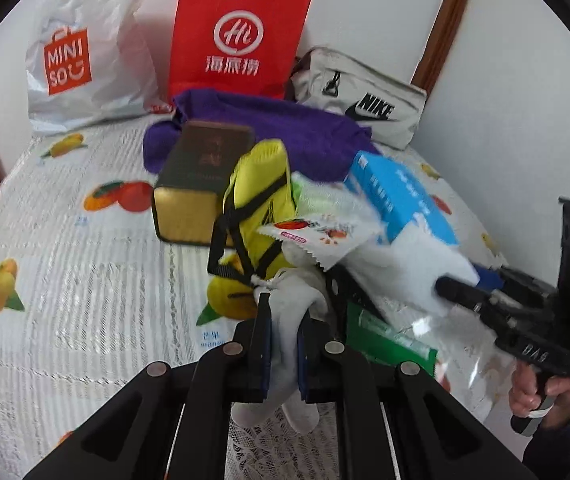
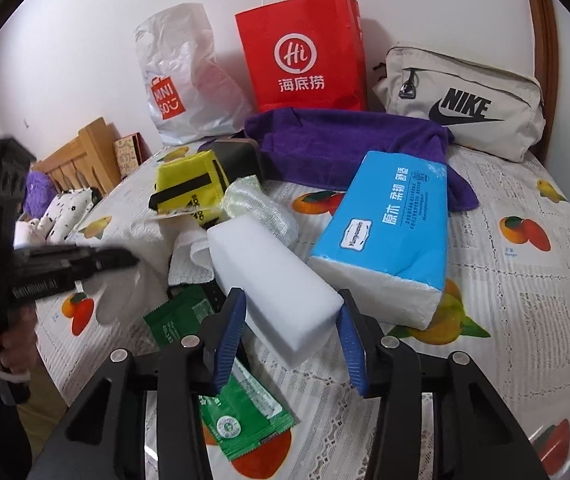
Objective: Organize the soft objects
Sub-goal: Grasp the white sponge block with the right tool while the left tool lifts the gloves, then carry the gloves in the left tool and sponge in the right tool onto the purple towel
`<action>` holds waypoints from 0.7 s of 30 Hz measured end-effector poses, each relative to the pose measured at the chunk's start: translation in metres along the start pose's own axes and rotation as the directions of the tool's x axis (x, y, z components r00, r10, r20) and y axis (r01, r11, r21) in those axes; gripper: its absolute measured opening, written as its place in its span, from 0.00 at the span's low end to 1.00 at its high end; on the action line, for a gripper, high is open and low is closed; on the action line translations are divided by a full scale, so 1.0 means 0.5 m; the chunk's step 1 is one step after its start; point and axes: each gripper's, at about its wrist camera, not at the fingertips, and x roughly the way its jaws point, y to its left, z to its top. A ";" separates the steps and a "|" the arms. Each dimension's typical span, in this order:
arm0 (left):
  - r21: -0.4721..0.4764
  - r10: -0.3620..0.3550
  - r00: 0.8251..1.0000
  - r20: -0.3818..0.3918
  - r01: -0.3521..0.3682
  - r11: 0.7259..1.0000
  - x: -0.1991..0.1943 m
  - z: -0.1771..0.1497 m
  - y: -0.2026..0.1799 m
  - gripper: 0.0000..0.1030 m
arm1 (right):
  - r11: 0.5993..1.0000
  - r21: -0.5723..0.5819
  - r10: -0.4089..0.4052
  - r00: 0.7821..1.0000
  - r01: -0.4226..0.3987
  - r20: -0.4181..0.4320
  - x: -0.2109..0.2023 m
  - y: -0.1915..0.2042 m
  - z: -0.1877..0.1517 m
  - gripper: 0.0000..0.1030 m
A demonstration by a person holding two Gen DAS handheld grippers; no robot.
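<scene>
My left gripper (image 1: 284, 354) is shut on a white sock-like cloth (image 1: 291, 312), held just above the table. My right gripper (image 2: 291, 330) has its blue pads on both sides of a white foam block (image 2: 273, 280); it also shows in the left wrist view (image 1: 445, 284). A blue tissue pack (image 2: 389, 236), a yellow strapped pouch (image 2: 189, 188), a purple towel (image 2: 337, 140) and a pale green cloth (image 2: 257, 204) lie in the pile.
A red paper bag (image 2: 305, 52), a white Miniso bag (image 2: 181, 80) and a grey Nike bag (image 2: 461, 100) stand at the back wall. A dark box (image 1: 201, 180), green sachets (image 2: 241, 412) and a snack packet (image 1: 317, 236) lie on the fruit-print tablecloth (image 2: 525, 300).
</scene>
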 end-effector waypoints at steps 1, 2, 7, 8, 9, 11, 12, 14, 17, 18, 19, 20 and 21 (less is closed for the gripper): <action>0.006 0.004 1.000 0.005 -0.004 1.000 -0.008 0.004 -0.001 0.10 | 1.000 -0.002 -0.002 1.000 0.002 -0.002 -0.002 0.001 -0.001 0.43; 0.007 0.013 1.000 0.015 -0.013 1.000 -0.017 0.010 0.000 0.10 | 1.000 -0.001 -0.007 1.000 0.007 -0.002 -0.005 0.001 -0.002 0.43; -0.012 0.009 0.998 0.056 -0.009 1.000 -0.062 0.036 0.010 0.10 | 0.999 0.034 -0.009 1.000 0.009 0.006 -0.027 -0.016 0.001 0.43; -0.008 0.018 0.998 0.059 -0.017 1.000 -0.067 0.039 0.009 0.10 | 0.999 0.036 -0.010 1.000 0.010 0.006 -0.029 -0.017 0.002 0.43; -0.006 0.027 0.998 0.065 -0.026 1.000 -0.072 0.043 0.009 0.09 | 0.999 0.035 -0.016 1.000 0.016 0.006 -0.034 -0.016 0.004 0.43; -0.010 0.025 0.997 0.076 -0.024 1.000 -0.083 0.050 0.010 0.09 | 0.999 0.035 -0.023 1.000 0.023 0.012 -0.045 -0.017 0.008 0.43; -0.010 0.023 0.996 0.081 -0.022 1.000 -0.088 0.055 0.010 0.09 | 0.999 0.038 -0.022 1.000 0.021 0.016 -0.050 -0.018 0.011 0.43; -0.004 0.033 0.995 0.089 -0.032 0.999 -0.096 0.063 0.008 0.09 | 0.999 0.040 -0.024 1.000 0.023 0.018 -0.058 -0.019 0.019 0.43; -0.004 0.036 0.994 0.107 -0.036 0.999 -0.109 0.076 0.004 0.09 | 0.999 0.036 -0.035 0.999 0.034 0.026 -0.067 -0.017 0.033 0.43; -0.005 0.036 0.993 0.110 -0.035 0.999 -0.113 0.082 0.003 0.10 | 0.999 0.037 -0.041 0.999 0.040 0.029 -0.070 -0.018 0.039 0.43; -0.006 0.037 0.993 0.115 -0.037 0.999 -0.116 0.087 0.003 0.10 | 0.998 0.039 -0.046 0.998 0.044 0.033 -0.075 -0.019 0.046 0.43; -0.005 0.040 0.992 0.120 -0.040 0.999 -0.120 0.091 0.001 0.09 | 0.998 0.040 -0.044 0.998 0.043 0.038 -0.079 -0.020 0.052 0.43; -0.009 0.044 0.991 0.126 -0.043 0.999 -0.124 0.098 0.002 0.09 | 0.998 0.040 -0.045 0.998 0.043 0.046 -0.083 -0.020 0.059 0.43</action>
